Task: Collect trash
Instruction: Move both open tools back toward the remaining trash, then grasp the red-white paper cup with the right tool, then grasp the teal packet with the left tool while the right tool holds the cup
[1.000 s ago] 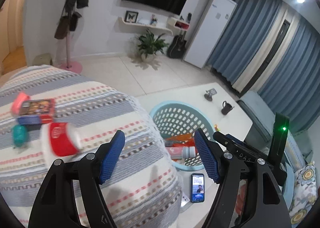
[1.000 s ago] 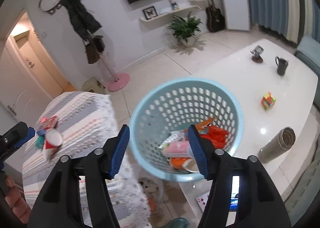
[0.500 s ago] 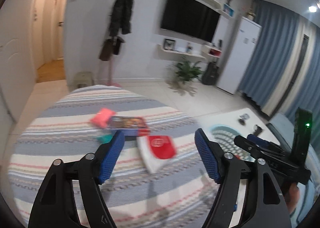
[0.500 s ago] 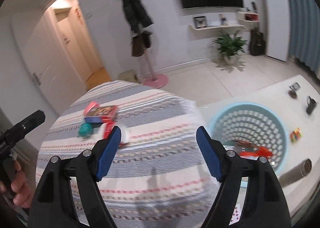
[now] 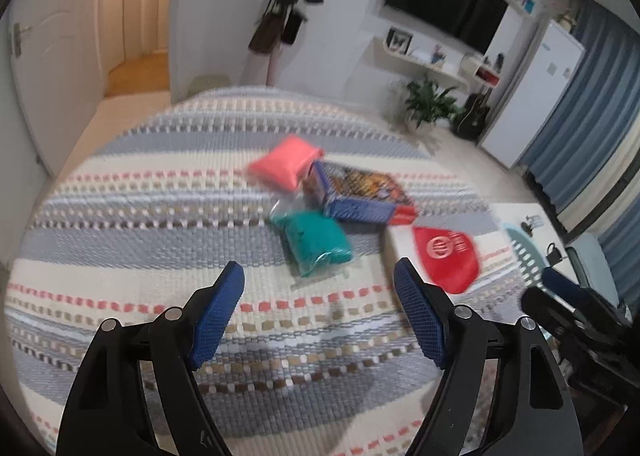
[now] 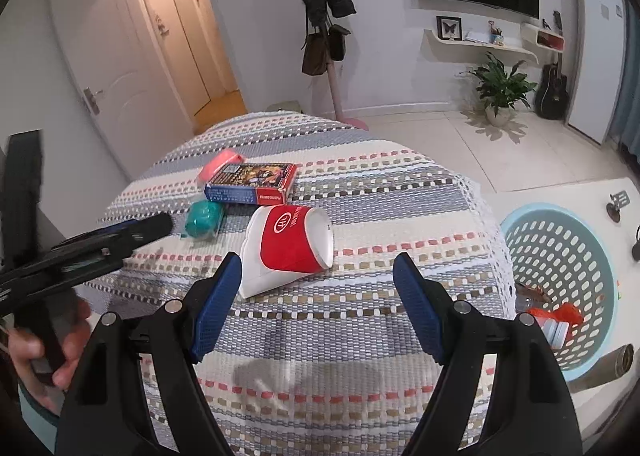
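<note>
Both grippers have swung from the basket (image 6: pixel 560 276) to the striped cloth (image 6: pixel 340 336). Left gripper (image 5: pixel 320 320) and right gripper (image 6: pixel 316 304): jaws just widened, apart, empty. Beyond lie cup (image 6: pixel 290 254), teal pouch (image 5: pixel 318 242), box (image 6: pixel 252 181), pink pouch (image 5: pixel 286 159).

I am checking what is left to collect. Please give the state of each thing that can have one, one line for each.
Paper cup: lying on its side, squashed.
Card box: lying flat, shut.
Green packet: lying on the blanket.
Pink packet: lying against the card box.
Basket: upright, partly filled.
Left gripper: open, empty.
Right gripper: open, empty.
</note>
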A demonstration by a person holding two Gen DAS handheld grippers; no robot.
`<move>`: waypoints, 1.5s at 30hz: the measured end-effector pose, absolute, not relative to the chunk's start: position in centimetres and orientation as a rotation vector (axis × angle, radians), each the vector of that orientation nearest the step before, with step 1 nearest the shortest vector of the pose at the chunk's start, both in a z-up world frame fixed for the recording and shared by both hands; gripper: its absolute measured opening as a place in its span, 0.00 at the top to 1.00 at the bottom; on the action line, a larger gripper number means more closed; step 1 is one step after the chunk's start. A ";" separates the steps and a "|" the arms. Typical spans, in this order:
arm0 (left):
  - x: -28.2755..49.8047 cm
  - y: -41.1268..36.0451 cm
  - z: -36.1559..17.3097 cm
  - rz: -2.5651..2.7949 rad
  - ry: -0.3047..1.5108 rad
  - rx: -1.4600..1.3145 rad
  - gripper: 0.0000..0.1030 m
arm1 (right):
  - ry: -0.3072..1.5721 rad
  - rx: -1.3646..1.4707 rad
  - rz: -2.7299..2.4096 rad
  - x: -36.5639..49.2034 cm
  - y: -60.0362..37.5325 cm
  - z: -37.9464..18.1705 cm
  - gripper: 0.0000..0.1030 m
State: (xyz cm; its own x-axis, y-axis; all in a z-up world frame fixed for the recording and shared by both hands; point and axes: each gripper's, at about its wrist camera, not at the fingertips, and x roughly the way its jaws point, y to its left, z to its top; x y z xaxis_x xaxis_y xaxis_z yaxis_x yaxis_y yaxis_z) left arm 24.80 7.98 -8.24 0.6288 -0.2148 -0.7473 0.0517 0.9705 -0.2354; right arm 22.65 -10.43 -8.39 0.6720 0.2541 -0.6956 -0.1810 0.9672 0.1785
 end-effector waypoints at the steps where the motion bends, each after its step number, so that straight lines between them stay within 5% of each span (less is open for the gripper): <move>1: 25.4 8.0 -8.8 -0.146 0.896 -0.200 0.28 | 0.799 0.091 0.247 22.7 -10.3 -8.5 0.28; 13: 27.9 7.2 -11.7 -0.080 0.929 -0.171 0.35 | 0.830 0.034 0.268 24.2 -8.2 -10.1 0.28; 18: 27.0 6.7 -11.8 -0.061 0.874 -0.134 0.68 | 0.841 -0.005 0.265 24.8 -6.7 -10.8 0.28; 22: 25.9 7.4 -11.6 -0.057 0.839 -0.166 0.84 | 0.819 -0.011 0.256 25.3 -5.8 -11.5 0.24; 34: 24.7 8.7 -10.6 -0.024 0.792 -0.239 0.84 | 0.849 -0.072 0.164 27.2 -3.2 -14.2 0.19; 37: 24.7 9.3 -10.7 -0.033 0.804 -0.265 0.84 | 0.868 -0.086 0.116 27.6 -3.1 -14.6 0.29; 45: 24.6 9.4 -10.4 -0.036 0.792 -0.267 0.84 | 0.821 -0.019 0.105 27.0 -4.4 -13.9 0.29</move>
State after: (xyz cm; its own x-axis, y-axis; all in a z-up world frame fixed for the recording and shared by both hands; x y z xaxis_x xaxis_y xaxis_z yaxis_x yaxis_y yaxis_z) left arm 24.60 9.37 -10.35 0.7039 -0.1315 -0.6981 -0.0679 0.9658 -0.2503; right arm 27.01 -4.43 -13.92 0.6768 0.0862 -0.7311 -0.1007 0.9946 0.0241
